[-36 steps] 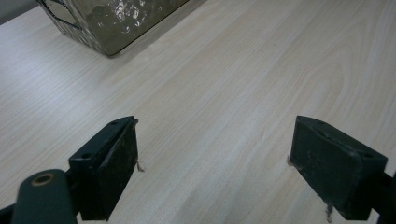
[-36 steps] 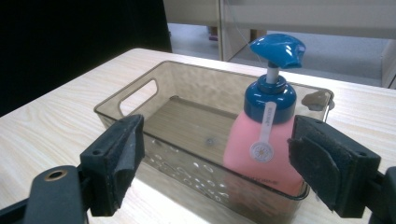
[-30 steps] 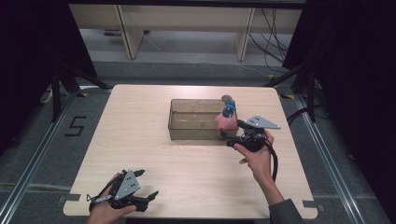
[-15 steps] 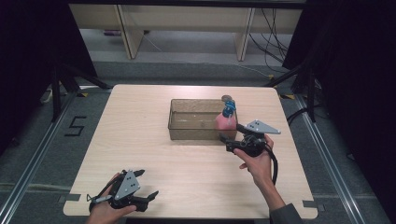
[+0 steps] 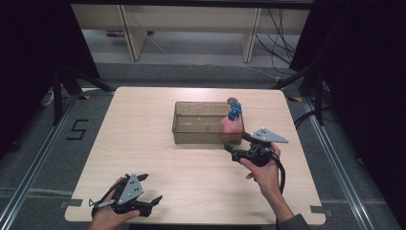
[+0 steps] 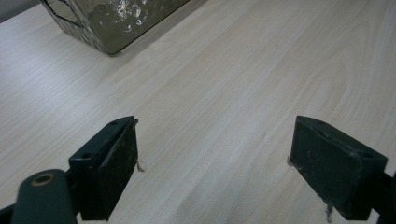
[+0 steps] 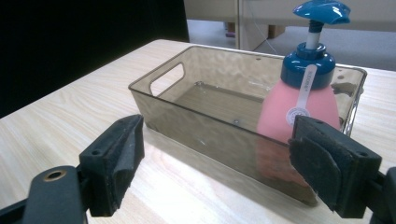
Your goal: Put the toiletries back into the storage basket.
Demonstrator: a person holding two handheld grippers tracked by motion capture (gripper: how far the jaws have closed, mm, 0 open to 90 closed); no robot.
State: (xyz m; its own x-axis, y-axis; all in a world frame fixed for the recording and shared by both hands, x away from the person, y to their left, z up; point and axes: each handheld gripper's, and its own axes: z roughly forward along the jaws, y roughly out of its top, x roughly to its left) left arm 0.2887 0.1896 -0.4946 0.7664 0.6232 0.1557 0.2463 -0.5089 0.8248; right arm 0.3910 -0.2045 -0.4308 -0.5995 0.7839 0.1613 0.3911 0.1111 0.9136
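Standing in the right-hand end of the smoky translucent bin (image 7: 201,100), the pink soap bottle (image 7: 299,105) looks already placed, so I judge the step in hand to be the letting-go and drawing-off after a put-in. The right gripper (image 5: 239,144) sits just outside the bin's near wall with its fingers (image 7: 114,163) spread wide and nothing between them; the bottle is beyond the fingertips and toward the right-hand finger, with the bin wall between it and the pads. If the bottle is meant to stay there, the next move calls only for pulling the open fingers straight away from the wall without nudging the bin. If it must be lifted, the fingers would have to rise over the rim and close on the bottle's narrower shoulder.

The bottle is a squat, rounded pink body, matte, with a dark blue collar and a blue pump head (image 7: 322,11) on a slim white stem, and a white label strip running down its front. The bin is rectangular, thin-walled plastic with a dimpled, glossy surface and a cut-out handle at its end. The table (image 5: 143,143) is pale wood-grain laminate.

The left gripper (image 5: 151,189) rests low on the table, well apart from the bin, fingers (image 6: 112,168) apart and empty; their black pads look scuffed.
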